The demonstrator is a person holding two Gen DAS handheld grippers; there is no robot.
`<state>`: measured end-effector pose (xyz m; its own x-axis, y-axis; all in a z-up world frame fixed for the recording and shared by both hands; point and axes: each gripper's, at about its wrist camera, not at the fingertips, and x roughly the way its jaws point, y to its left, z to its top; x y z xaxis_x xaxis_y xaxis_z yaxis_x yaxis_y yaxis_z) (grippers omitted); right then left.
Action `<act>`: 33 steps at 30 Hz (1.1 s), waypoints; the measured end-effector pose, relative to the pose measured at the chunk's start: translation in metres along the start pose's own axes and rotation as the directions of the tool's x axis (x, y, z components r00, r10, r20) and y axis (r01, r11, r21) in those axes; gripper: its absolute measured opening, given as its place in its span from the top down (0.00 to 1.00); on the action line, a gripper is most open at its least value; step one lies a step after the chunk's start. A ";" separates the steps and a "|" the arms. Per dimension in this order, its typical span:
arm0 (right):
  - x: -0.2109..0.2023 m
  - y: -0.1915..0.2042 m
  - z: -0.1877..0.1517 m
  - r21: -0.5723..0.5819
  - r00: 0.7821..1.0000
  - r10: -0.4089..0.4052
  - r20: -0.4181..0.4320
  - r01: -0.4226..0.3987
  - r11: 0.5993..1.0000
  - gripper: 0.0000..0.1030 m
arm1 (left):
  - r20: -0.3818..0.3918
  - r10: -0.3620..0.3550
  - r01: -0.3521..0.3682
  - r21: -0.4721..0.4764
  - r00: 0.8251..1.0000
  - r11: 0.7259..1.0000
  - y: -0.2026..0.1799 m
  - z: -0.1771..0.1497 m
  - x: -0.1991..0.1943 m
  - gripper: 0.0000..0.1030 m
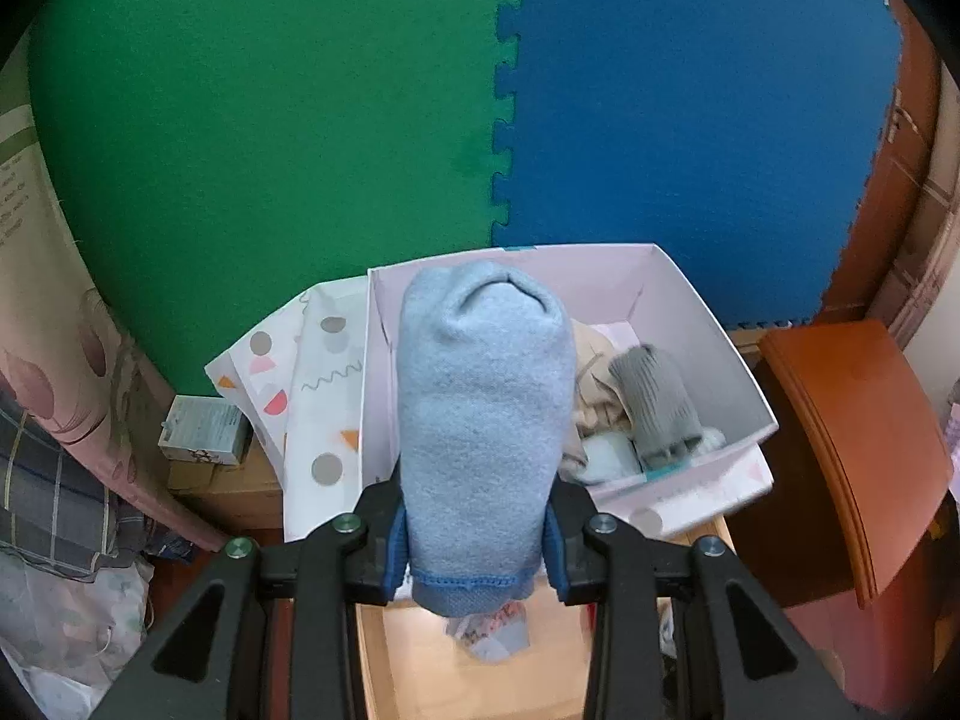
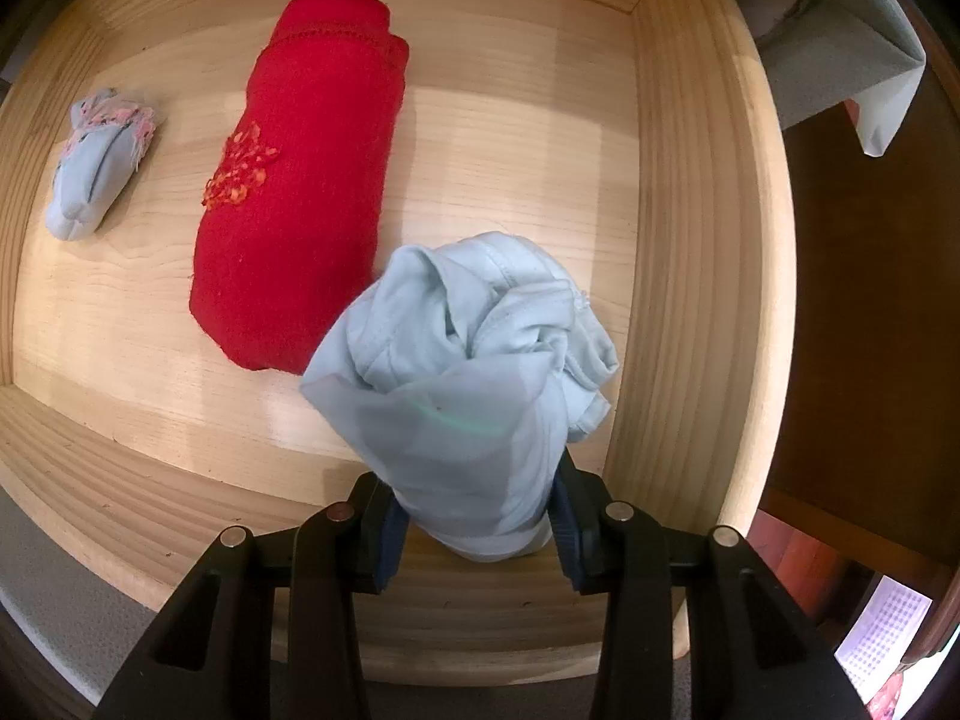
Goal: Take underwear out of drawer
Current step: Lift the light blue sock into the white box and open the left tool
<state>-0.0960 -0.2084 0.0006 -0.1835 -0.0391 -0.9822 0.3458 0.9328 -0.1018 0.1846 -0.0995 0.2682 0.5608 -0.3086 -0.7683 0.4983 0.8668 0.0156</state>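
Left gripper (image 1: 477,558) angles down, clamping a blue roll (image 1: 483,414) above the box (image 1: 708,324) (socks inside). Right gripper (image 2: 474,531) points down, pinching pale underwear (image 2: 474,360) in the drawer (image 2: 696,228) beside a red roll (image 2: 300,192).

No text can be read: the print on the pale panel (image 1: 15,180) at the left edge and on the small box (image 1: 204,429) is too blurred.
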 end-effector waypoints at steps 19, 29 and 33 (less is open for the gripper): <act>-0.003 -0.009 -0.002 0.007 1.000 0.016 0.006 -0.016 1.000 0.63 | -0.189 0.086 -0.096 -0.044 0.978 0.994 0.014 0.003 0.110 0.66; -0.003 -0.007 -0.002 0.007 1.000 0.012 0.006 -0.012 1.000 0.63 | -0.209 0.090 -0.104 -0.056 0.974 0.993 0.021 -0.009 0.116 0.59; -0.004 -0.005 -0.001 0.004 1.000 0.003 0.006 -0.003 1.000 0.63 | -0.200 0.091 -0.102 -0.045 0.976 0.994 0.019 -0.010 0.109 0.56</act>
<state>-0.0975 -0.2124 0.0048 -0.1768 -0.0384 -0.9835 0.3505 0.9313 -0.0993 0.2480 -0.1125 0.1784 0.4604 -0.1443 -0.8759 0.4087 0.9104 0.0649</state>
